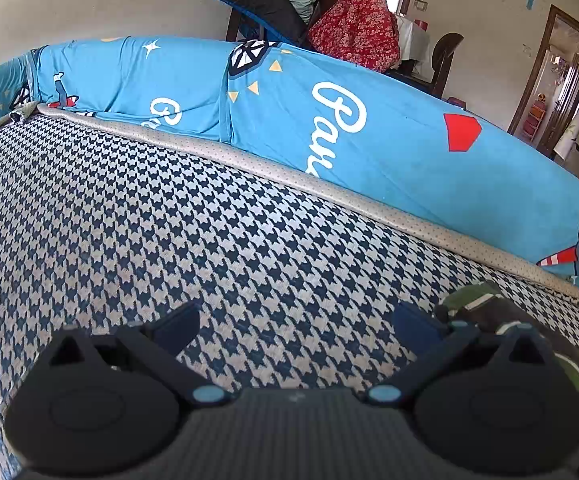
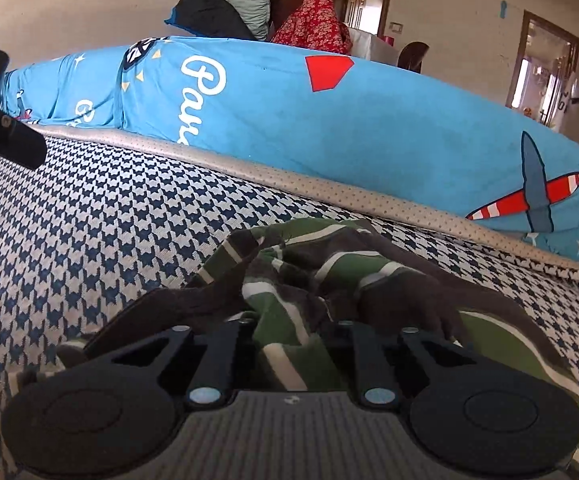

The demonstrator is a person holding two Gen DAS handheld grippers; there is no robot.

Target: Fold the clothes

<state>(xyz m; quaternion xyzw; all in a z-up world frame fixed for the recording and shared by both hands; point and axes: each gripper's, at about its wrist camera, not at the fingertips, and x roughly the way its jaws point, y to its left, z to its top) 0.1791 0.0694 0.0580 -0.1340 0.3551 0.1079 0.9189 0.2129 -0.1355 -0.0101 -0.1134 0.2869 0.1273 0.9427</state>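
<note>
Houndstooth fabric in navy and white (image 1: 169, 220) covers the wide soft surface on which everything lies, edged at the far side by a grey dotted border (image 1: 273, 176). Beyond the border rises a bright blue cushion (image 1: 389, 148) printed with white script, a red shape and a striped plane. Behind it, dark, pale green and red floral cloths (image 1: 353, 24) are heaped on furniture, and a doorway (image 1: 557, 80) opens at the right.

The left hand-held gripper (image 1: 295, 326) hovers over bare houndstooth with its fingers spread wide and nothing between them.

A crumpled garment striped green, brown and white (image 2: 309, 272) lies just in front of the right hand-held gripper (image 2: 297, 330), whose fingers stand apart with folds of that garment bunched between them; whether they pinch it, I cannot tell. The same garment shows at the lower right edge of the left wrist view (image 1: 473, 304).
</note>
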